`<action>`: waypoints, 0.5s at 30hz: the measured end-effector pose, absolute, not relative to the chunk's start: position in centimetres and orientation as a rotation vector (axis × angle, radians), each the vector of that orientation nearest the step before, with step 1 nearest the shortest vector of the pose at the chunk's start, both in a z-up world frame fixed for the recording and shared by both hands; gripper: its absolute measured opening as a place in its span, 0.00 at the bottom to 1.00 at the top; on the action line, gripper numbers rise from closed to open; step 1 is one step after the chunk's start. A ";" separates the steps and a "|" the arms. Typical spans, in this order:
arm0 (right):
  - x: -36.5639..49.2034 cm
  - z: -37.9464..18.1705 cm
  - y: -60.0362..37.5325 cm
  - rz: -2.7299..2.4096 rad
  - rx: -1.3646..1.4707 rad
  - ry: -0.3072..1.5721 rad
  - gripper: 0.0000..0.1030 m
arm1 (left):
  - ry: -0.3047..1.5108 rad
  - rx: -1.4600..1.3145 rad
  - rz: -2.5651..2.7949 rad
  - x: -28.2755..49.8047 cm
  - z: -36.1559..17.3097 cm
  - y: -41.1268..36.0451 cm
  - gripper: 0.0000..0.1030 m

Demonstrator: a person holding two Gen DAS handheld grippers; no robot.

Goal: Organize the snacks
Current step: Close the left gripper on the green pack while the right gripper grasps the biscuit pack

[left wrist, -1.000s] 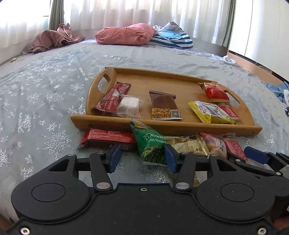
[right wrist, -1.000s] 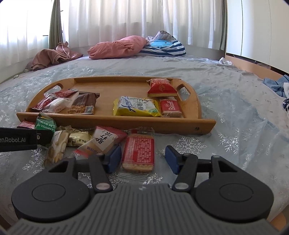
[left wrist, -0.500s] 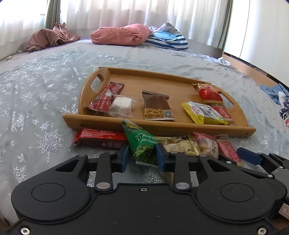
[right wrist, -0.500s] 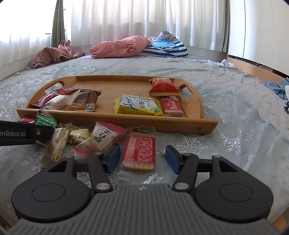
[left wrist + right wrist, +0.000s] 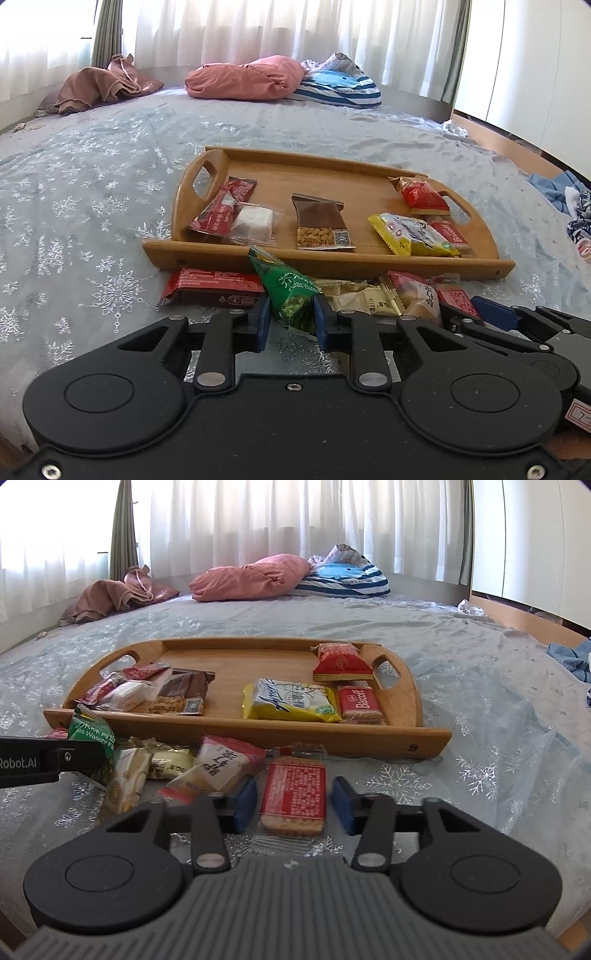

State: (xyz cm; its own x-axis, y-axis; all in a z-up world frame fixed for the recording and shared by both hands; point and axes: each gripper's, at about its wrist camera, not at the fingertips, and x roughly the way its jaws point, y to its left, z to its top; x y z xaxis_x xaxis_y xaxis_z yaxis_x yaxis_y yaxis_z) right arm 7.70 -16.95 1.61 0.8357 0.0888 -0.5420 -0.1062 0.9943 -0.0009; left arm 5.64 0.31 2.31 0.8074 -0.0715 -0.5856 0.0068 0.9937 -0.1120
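A wooden tray (image 5: 332, 264) lies on the bed and holds several snack packets. More packets lie loose in front of it. My left gripper (image 5: 290, 323) is shut on the lower end of a green wasabi-pea packet (image 5: 291, 291), which stands tilted against the tray's front rim. In the right wrist view the tray (image 5: 258, 733) is ahead. My right gripper (image 5: 293, 806) rests low on the bedspread, its jaws closing around a red biscuit packet (image 5: 293, 794). A thin gap still shows at each blue pad.
A red bar (image 5: 214, 291), yellow-white packets (image 5: 365, 301) and a pink-white packet (image 5: 218, 771) lie loose between the grippers. Pillows (image 5: 251, 77) and crumpled clothes (image 5: 99, 86) lie at the far end of the snowflake-patterned bedspread (image 5: 92, 221). A wooden bed frame (image 5: 498, 140) runs along the right.
The left jaws have closed onto the green packet. The right jaws have narrowed around the red biscuit packet. Neither hand has shifted noticeably.
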 end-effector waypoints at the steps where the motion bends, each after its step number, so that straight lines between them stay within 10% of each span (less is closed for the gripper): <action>1: 7.6 1.6 -16.9 0.104 -0.037 0.567 0.41 | 0.627 -0.106 -0.040 5.5 2.4 0.4 0.22; 15: 6.6 2.6 -17.7 0.103 0.017 0.560 0.37 | 0.616 -0.100 -0.029 3.9 2.9 0.8 0.21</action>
State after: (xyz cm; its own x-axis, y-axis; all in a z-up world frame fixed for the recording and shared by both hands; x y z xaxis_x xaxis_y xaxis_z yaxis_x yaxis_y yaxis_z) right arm 6.55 -17.68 2.59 0.8422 0.1020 -0.5294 -0.0929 0.9947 0.0439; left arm 3.90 0.82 2.91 0.8162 -0.0566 -0.5750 -0.0032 0.9947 -0.1025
